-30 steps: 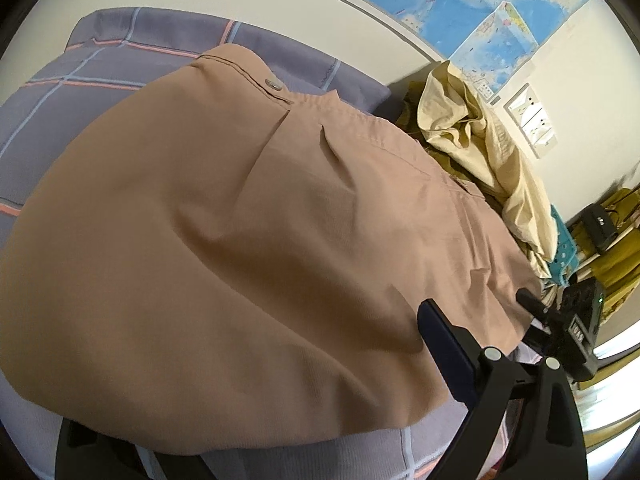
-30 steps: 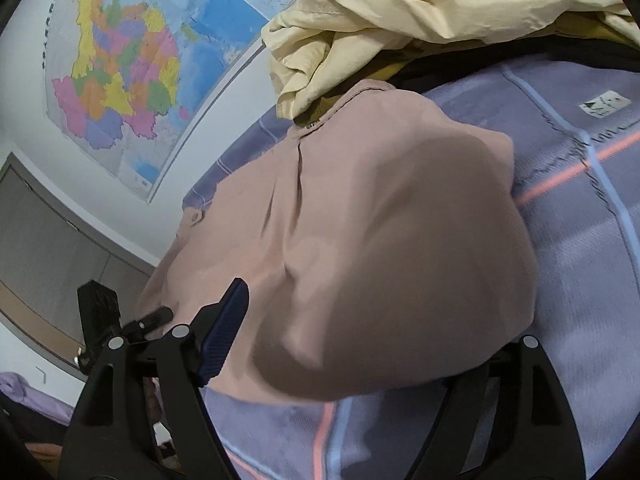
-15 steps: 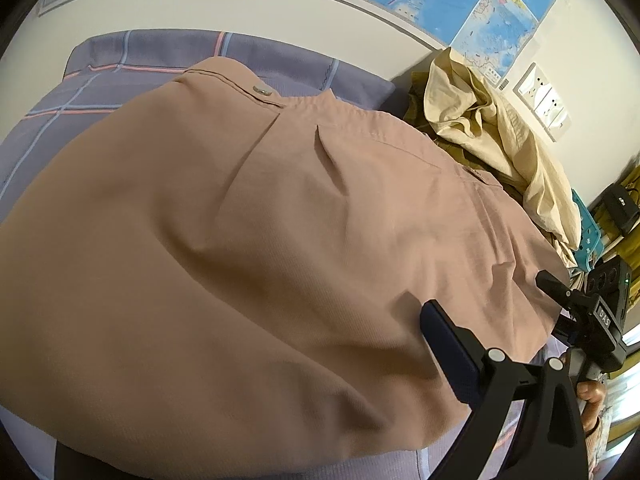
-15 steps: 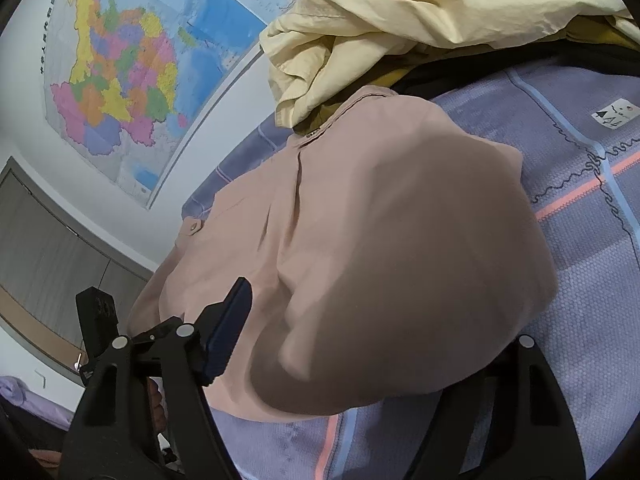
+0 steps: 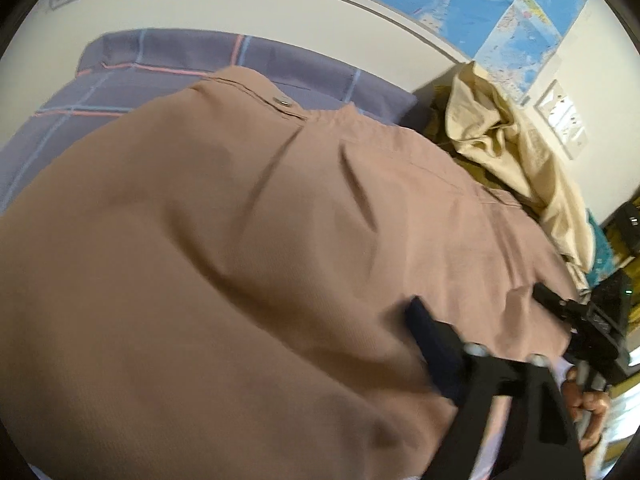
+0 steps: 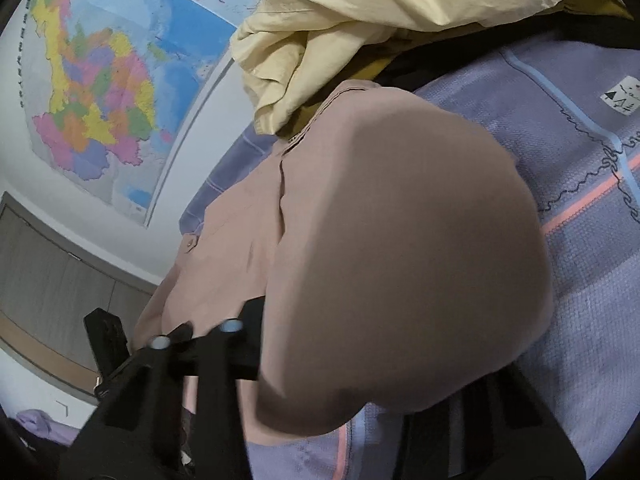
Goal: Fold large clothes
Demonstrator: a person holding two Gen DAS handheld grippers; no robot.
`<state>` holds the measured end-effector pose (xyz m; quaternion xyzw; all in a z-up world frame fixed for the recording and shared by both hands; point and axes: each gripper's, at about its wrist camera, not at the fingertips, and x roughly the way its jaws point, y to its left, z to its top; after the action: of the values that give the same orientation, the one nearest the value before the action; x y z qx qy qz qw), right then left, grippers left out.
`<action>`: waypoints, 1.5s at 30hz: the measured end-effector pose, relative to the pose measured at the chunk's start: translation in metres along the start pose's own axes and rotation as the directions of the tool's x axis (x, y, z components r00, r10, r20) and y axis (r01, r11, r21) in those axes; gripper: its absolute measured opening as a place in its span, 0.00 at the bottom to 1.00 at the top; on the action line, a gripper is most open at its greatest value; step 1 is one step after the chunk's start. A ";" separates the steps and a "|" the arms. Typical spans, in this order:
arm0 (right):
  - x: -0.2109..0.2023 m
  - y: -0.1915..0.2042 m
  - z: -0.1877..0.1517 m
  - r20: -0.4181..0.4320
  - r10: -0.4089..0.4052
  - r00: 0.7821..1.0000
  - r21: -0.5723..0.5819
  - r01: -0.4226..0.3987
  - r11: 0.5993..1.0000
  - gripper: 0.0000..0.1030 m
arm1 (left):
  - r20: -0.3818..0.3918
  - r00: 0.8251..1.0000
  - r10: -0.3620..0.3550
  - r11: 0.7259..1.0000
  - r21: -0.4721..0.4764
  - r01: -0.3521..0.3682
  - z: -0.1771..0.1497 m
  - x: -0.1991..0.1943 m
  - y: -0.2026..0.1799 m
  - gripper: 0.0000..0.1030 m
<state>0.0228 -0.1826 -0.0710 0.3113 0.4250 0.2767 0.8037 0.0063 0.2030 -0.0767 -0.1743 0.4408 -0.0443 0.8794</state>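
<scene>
A large tan garment [image 5: 240, 248] with a waistband and a metal button [image 5: 282, 101] lies spread on a purple checked bed cover [image 5: 160, 56]. It also shows in the right wrist view [image 6: 400, 248]. My left gripper [image 5: 280, 420] has closed on the near edge of the tan cloth; one dark finger [image 5: 432, 344] shows, the other is hidden under the fabric. My right gripper [image 6: 360, 380] has closed on the near right corner of the same garment, which bulges over it. The other hand's gripper shows at each view's edge.
A pile of pale yellow clothes [image 5: 512, 160] lies at the far end of the bed, also in the right wrist view [image 6: 380, 12]. Wall maps [image 6: 100, 92] hang behind. Wall sockets [image 5: 564, 116] sit to the right. A wooden wardrobe [image 6: 52, 276] stands at left.
Both grippers' jaws have closed in on the tan garment's near edge. Both cameras have moved closer, so the cloth fills more of each view.
</scene>
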 end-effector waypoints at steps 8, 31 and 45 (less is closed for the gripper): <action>0.007 -0.001 0.006 -0.018 0.041 0.999 -0.008 -0.041 0.999 0.51 | -0.003 0.998 -0.058 0.998 -0.024 0.058 0.006 0.002 0.008 0.74; 0.029 0.009 0.019 -0.076 0.029 0.997 -0.075 -0.035 0.997 0.27 | 0.019 0.999 0.047 0.999 -0.015 -0.047 0.018 0.014 -0.001 0.42; 0.000 0.092 0.032 -0.031 0.083 0.996 -0.298 -0.089 0.950 0.16 | 0.095 0.995 0.007 1.000 -0.016 -0.005 0.050 -0.035 0.009 0.13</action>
<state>0.0339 -0.1310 0.0107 0.2016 0.3716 0.3755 0.8248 0.0238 0.2331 -0.0252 -0.1818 0.3991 -0.0299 0.8982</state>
